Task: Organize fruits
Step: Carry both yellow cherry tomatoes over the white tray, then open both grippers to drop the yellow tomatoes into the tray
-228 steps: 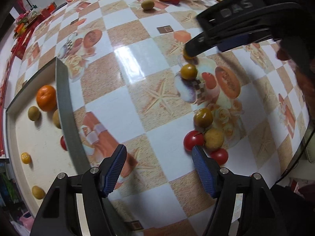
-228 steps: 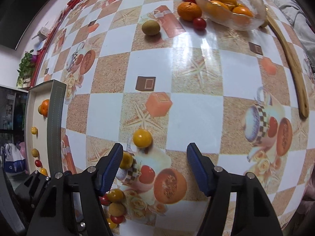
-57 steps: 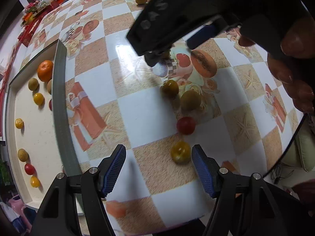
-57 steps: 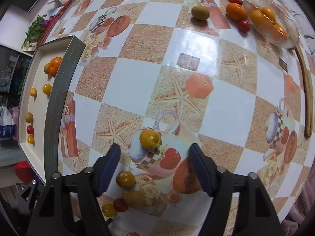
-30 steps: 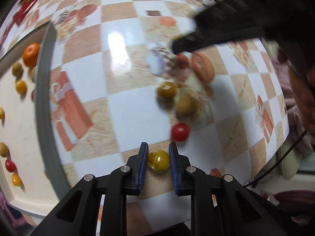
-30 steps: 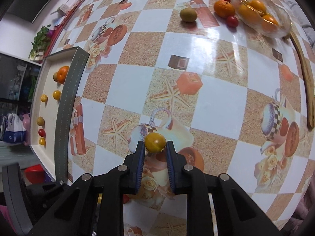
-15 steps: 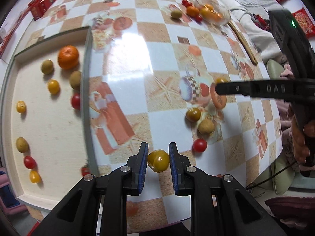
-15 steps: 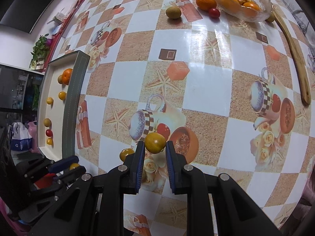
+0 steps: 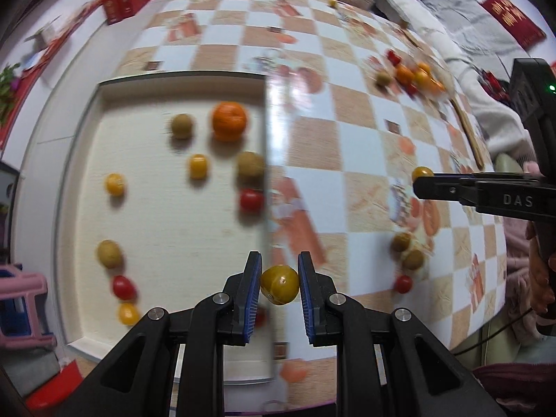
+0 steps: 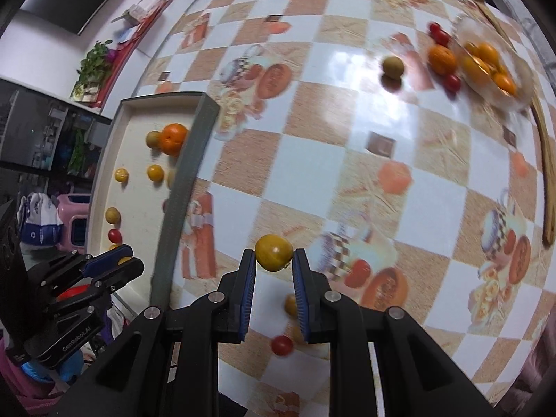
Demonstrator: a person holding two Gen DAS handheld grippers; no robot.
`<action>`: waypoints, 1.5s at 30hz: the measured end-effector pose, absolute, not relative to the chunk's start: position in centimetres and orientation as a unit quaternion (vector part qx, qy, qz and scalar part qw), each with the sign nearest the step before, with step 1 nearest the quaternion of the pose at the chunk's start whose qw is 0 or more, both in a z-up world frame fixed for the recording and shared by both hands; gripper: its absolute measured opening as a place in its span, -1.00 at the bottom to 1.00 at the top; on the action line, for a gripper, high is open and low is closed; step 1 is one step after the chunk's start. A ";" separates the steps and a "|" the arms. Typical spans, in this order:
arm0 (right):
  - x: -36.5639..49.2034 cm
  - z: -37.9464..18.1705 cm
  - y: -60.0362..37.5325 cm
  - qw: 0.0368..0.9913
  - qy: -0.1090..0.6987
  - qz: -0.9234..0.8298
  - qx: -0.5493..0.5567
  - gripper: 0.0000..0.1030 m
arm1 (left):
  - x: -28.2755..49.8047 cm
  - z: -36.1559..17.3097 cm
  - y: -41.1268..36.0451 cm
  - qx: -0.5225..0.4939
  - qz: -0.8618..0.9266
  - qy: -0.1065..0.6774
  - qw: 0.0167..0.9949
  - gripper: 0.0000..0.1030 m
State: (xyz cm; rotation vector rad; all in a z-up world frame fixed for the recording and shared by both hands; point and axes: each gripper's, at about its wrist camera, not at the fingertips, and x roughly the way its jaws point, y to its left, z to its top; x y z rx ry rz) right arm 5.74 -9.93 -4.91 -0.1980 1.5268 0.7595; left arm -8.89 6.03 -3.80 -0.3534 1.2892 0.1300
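Note:
My left gripper (image 9: 279, 279) is shut on a yellow tomato (image 9: 280, 284), held in the air over the grey right rim of the tray (image 9: 267, 160). The cream tray holds an orange (image 9: 229, 120), kiwis, yellow tomatoes and red tomatoes. My right gripper (image 10: 274, 260) is shut on another yellow tomato (image 10: 274, 252) above the checkered tablecloth (image 10: 312, 160), right of the tray (image 10: 180, 187). In the left wrist view the right gripper (image 9: 422, 178) comes in from the right with its tomato (image 9: 422, 172). The left gripper (image 10: 130, 260) shows at the lower left of the right wrist view.
A glass bowl of oranges (image 10: 493, 66) stands at the far right with an orange (image 10: 441, 59), a kiwi (image 10: 393, 66) and red tomatoes beside it. A long wooden utensil (image 10: 547, 160) lies along the right edge. Loose fruits (image 9: 405, 253) sit near the table's front edge.
Both grippers have lifted off the table with their tomatoes. The left one has swung left, so the tray now fills its view; the right one has drifted left toward the tray.

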 end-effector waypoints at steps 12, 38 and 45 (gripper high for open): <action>5.1 -4.2 1.1 0.631 0.656 0.396 -0.118 -0.54 | -11.0 -6.4 12.6 -0.175 0.150 0.596 0.769 -0.56; 2.1 -9.8 19.9 0.595 0.622 0.427 -0.276 -0.51 | -10.4 -9.7 11.0 -0.116 0.161 0.607 0.770 -0.54; 2.4 -9.6 19.9 0.586 0.633 0.427 -0.271 0.04 | -10.2 -9.2 10.1 -0.109 0.158 0.607 0.771 0.27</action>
